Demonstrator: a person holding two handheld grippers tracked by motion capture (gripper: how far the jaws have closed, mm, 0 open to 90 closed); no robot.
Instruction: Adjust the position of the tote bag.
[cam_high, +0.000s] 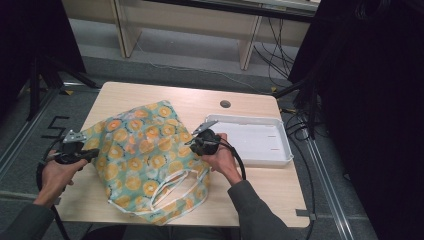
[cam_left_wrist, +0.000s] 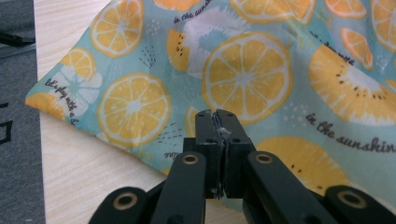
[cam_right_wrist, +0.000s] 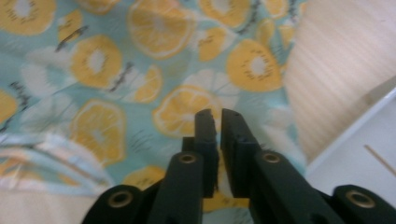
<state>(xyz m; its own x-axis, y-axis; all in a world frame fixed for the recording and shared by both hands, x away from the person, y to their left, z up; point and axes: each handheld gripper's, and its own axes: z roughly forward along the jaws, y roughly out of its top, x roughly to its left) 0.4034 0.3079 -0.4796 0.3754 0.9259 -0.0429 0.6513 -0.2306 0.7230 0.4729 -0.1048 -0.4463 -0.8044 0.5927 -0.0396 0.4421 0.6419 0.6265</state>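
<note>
While the bag (cam_high: 145, 160) lay crumpled across the desk (cam_high: 260, 190), the left gripper (cam_left_wrist: 217, 122) had its jaws pressed together and empty at one edge, the right gripper (cam_right_wrist: 215, 122) nearly shut over cloth. Soft, light fabric; pinch hems or handles.

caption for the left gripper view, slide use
Left gripper with jaws shut, poised over the orange-slice print fabric bag on the wooden table.
</note>
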